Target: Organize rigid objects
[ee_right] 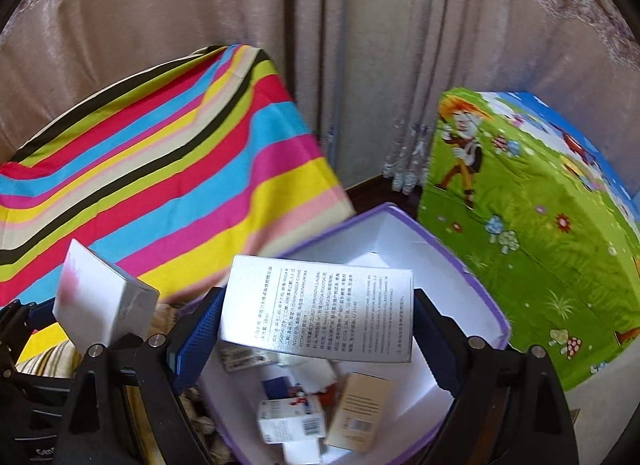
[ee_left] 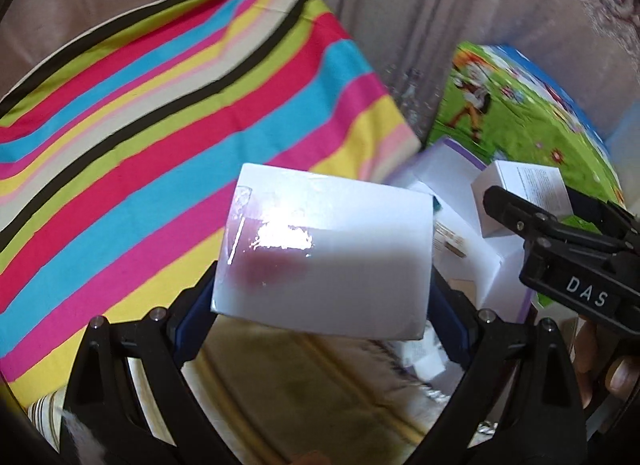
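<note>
I clamp a white box (ee_left: 324, 253) across its width in my left hand-held gripper (ee_left: 324, 301); my right hand-held gripper (ee_right: 316, 317) grips a printed carton (ee_right: 320, 309) above the purple-rimmed bin (ee_right: 472, 277), lower centre, ready for dropping in.

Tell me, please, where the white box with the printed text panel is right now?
In the right wrist view, the text-panel box sits centrally, clamped in the right gripper directly above the open purple-rimmed bin, left of the green cartoon box.
</note>
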`<state>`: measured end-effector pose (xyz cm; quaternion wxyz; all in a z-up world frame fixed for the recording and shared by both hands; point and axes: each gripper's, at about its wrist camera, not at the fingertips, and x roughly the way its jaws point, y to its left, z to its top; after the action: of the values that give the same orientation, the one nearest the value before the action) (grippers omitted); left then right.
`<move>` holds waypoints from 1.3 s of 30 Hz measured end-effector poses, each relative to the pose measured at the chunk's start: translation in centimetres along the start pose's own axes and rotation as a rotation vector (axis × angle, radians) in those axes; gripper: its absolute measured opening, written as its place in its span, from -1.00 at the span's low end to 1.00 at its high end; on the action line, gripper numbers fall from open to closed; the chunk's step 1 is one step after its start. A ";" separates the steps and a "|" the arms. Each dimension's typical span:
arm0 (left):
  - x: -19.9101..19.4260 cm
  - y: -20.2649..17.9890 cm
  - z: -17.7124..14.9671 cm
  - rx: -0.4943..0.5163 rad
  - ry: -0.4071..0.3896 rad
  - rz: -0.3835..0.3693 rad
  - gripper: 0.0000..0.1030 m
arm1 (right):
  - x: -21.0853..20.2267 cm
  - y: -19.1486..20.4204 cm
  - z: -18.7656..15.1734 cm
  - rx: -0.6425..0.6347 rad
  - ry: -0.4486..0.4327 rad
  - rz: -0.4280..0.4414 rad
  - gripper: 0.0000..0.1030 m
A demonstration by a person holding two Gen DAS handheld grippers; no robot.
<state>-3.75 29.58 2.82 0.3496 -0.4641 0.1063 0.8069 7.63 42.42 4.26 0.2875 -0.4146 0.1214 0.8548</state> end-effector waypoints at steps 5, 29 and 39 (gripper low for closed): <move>1.2 -2.1 0.4 0.029 0.028 -0.029 0.83 | 0.2 -2.5 -0.7 0.032 0.007 -0.032 0.75; 3.6 -6.3 0.3 0.064 0.122 -0.129 0.90 | 0.4 -7.3 -2.5 0.098 0.022 -0.090 0.78; 2.8 -7.0 -0.2 0.113 0.109 -0.061 0.98 | 0.1 -7.9 -2.8 0.110 0.016 -0.077 0.83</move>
<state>0.06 35.91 1.50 0.3934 -0.4900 0.1564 0.7620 13.99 47.56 2.67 0.3415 -0.4095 0.1545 0.8318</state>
